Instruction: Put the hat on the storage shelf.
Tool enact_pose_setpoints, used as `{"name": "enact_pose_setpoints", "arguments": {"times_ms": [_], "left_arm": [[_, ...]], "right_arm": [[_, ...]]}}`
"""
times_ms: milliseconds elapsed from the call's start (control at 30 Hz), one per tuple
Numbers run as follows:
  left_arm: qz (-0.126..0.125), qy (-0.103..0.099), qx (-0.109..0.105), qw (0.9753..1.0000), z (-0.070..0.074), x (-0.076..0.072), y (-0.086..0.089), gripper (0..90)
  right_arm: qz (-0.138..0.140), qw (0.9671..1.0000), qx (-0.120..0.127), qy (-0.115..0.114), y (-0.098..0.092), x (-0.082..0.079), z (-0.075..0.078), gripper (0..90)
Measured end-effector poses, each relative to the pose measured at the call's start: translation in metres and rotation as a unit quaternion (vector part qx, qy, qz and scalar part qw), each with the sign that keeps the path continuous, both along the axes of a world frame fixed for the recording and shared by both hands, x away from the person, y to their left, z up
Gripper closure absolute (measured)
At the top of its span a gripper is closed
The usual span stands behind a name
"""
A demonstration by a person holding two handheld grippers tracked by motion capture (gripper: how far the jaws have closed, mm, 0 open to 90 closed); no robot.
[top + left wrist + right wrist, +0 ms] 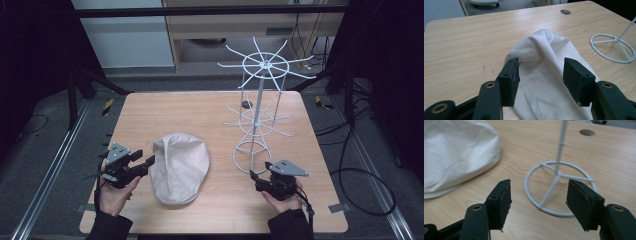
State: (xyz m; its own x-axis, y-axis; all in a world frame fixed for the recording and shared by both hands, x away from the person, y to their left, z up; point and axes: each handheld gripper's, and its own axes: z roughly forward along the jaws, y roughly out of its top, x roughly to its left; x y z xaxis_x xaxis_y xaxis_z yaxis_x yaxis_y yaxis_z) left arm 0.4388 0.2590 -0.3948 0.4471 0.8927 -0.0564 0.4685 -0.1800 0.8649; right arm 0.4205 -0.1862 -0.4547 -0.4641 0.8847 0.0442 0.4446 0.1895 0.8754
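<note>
A cream fabric cap (179,167) lies flat on the wooden table (200,110), left of centre. My left gripper (149,161) is at the cap's left edge. In the left gripper view it (541,73) is open, with a raised fold of the cap (544,47) between the two jaws, which are apart from the cloth. A white wire rack (260,105) with spoke arms stands to the right. My right gripper (260,174) sits just in front of the rack's ring base (560,187) and is open (539,201) and empty.
A round cable hole (247,104) sits in the table behind the rack. The rack's upper spokes (265,64) spread wide above the table's back right. The table's front edge is near both hands. Dark frame bars and cables surround the table.
</note>
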Motion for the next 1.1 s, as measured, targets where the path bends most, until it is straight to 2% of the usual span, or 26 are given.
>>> {"name": "enact_pose_setpoints", "arguments": {"times_ms": [167,267,500,800,1100], "left_arm": [[0.001,0.010,0.007,0.9999,0.002,0.004,-0.010,46.1],[0.002,0.016,0.011,0.9998,0.002,0.008,-0.015,45.6],[0.007,0.024,0.025,0.9994,0.000,0.018,-0.025,44.7],[0.006,0.039,0.030,0.9988,-0.006,0.028,-0.038,44.4],[0.015,0.061,0.054,0.9966,-0.021,0.044,-0.051,45.7]], "right_arm": [[-0.031,0.9992,-0.025,0.005,-0.025,0.001,-0.008,34.7],[-0.044,0.9982,-0.040,0.005,-0.032,0.002,-0.010,34.0],[-0.054,0.9976,-0.040,0.012,-0.039,0.005,-0.014,32.7],[-0.058,0.9972,-0.043,0.019,-0.041,0.008,-0.016,32.4],[-0.060,0.9971,-0.041,0.021,-0.043,0.008,-0.017,32.3]]}}
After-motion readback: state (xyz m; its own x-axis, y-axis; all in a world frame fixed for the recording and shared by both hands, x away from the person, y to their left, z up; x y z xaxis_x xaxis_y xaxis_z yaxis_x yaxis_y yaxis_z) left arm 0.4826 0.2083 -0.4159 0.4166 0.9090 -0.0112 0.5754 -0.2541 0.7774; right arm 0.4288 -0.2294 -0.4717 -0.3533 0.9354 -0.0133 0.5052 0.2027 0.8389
